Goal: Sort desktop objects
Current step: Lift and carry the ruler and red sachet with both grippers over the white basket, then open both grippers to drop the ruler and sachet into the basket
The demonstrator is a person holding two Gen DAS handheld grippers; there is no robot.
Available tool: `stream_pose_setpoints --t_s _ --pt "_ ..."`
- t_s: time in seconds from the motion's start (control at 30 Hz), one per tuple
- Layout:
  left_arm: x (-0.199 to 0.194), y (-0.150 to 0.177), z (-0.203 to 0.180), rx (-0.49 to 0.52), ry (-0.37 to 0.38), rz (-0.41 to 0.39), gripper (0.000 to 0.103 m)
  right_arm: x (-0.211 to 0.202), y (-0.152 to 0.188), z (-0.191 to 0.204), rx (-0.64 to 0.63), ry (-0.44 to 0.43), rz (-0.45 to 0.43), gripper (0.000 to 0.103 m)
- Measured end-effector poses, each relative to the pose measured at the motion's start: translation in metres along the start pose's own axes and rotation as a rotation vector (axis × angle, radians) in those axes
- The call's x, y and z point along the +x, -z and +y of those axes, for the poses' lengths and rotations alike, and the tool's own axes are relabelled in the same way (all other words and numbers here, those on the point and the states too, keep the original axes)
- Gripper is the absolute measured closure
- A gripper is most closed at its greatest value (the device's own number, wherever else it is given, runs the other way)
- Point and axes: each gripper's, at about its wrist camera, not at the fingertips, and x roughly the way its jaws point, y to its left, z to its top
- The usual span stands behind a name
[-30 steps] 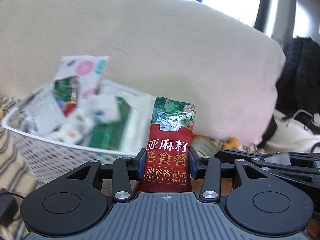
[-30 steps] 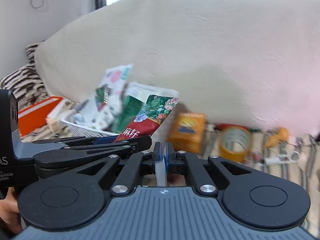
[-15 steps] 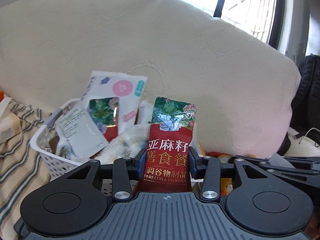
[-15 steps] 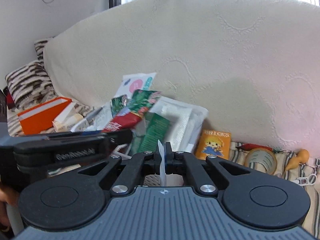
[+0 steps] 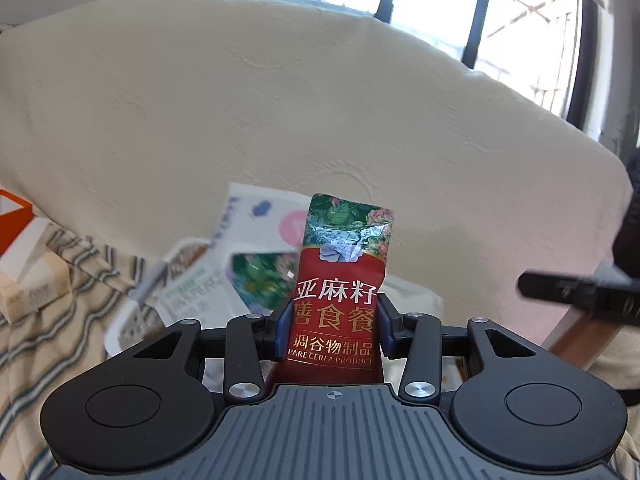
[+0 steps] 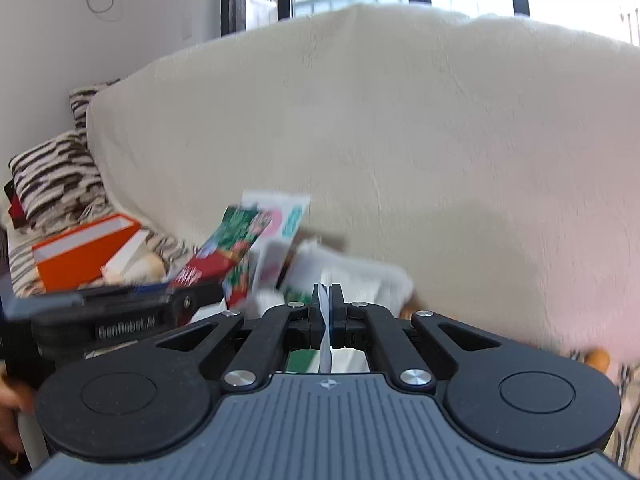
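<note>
Left wrist view first, going from the left edge. There's an orange-and-white box (image 5: 12, 220) right at the edge, with a small cream carton (image 5: 34, 286) just below it, both sitting on a striped cloth (image 5: 80, 312). Next over is a white basket (image 5: 120, 330), pretty blurry, stuffed with packets: a white sachet with a pink dot (image 5: 260, 220) stands tallest, and a green floral packet (image 5: 260, 280) sits lower in front of it. Dead centre, the left gripper (image 5: 333, 320) is clamped on a red flaxseed meal sachet (image 5: 340, 280), one blue pad on each side of it. The sachet stands upright, green floral top pointing up, held in the air in front of the basket rather than in it. Behind everything is a big cream sofa cover (image 5: 280, 100). Over at the right edge a black blurred bar pokes in, which is part of the right gripper (image 5: 580, 296).

Right wrist view: a zebra-striped cushion (image 6: 52, 176) on the far left, then the same orange box (image 6: 80, 252), then the left gripper's black body (image 6: 124, 320) with the red sachet (image 6: 212, 256) sticking up at a tilt. The basket's packets are a smear behind it. In the middle, the right gripper (image 6: 326, 312) has its jaws pressed nearly together on a thin white sheet-like thing (image 6: 325, 336), seen edge-on, so it's hard to say exactly what it is.
</note>
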Motion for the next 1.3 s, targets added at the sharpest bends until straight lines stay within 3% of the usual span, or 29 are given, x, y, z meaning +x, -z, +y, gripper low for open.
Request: stream_pose_setpoints --t_s 0.2,0.5,0.7,0.87,0.93,1.07,1.13,1.17,1.2,1.27,1.3 --pt "0.016 -0.01 0.016 -0.009 -0.034 -0.006 0.061 0.015 -0.024 -0.009 0.067 -0.034 -0.086 0.103" --pt "0.043 -0.011 0.031 -0.01 -0.047 -0.007 0.061 0.065 -0.039 -0.018 0.135 -0.075 -0.113 0.103" --pt "0.063 -0.001 0.041 -0.034 -0.045 0.012 0.061 0.112 -0.017 -0.035 0.247 -0.113 -0.064 0.103" --pt "0.077 0.011 0.043 -0.024 -0.04 0.009 0.06 0.144 0.009 -0.036 0.192 -0.03 -0.03 0.103" --pt "0.078 0.016 0.044 -0.001 -0.041 -0.007 0.06 0.153 0.018 -0.034 0.17 -0.039 -0.012 0.103" --pt "0.079 0.019 0.05 -0.007 -0.035 -0.021 0.058 0.158 0.025 -0.02 0.073 -0.005 -0.044 0.099" --pt "0.078 0.017 0.052 -0.018 -0.033 -0.027 0.052 0.158 0.025 -0.021 0.071 0.006 -0.057 0.096" --pt "0.077 0.016 0.052 -0.027 -0.028 -0.03 0.034 0.156 0.024 -0.022 0.072 0.008 -0.064 0.084" --pt "0.072 0.016 0.053 -0.039 -0.036 -0.031 0.02 0.153 0.023 -0.023 0.074 0.013 -0.072 0.055" --pt "0.068 0.018 0.054 -0.06 -0.058 -0.055 0.008 0.144 0.024 -0.024 0.071 0.022 -0.088 0.024" --pt "0.065 0.018 0.054 -0.065 -0.072 -0.072 0.003 0.141 0.023 -0.023 0.057 0.023 -0.092 0.025"
